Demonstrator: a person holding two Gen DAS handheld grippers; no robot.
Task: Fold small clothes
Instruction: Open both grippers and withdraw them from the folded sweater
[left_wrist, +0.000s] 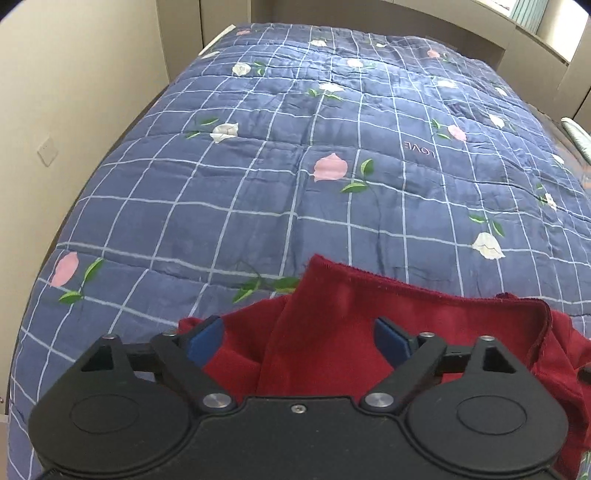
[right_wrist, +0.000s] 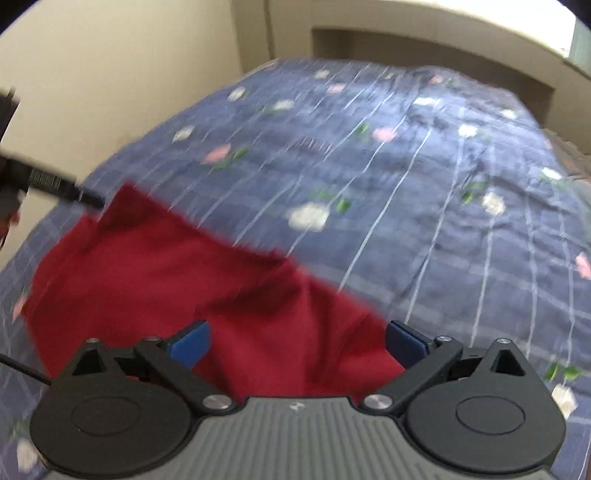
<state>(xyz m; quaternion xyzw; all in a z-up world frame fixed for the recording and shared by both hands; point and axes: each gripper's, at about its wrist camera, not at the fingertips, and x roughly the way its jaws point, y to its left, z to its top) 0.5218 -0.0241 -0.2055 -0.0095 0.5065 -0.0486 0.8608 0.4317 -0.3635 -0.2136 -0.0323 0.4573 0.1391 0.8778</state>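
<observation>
From the left wrist, spread left tongs (left_wrist: 299, 341) straddle the red cloth (left_wrist: 332, 332), its hemmed edge raised over the bed (left_wrist: 258, 166), while from the right wrist, blurred, spread right tongs (right_wrist: 297, 343) hover over its near edge.

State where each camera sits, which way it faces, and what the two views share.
Left wrist: rides the left gripper, looking forward along open blue fingers over the red garment and up the blue floral quilt.
Right wrist: rides the right gripper, fingers open, same direction, motion-blurred.
Shared: garment, quilt.
</observation>
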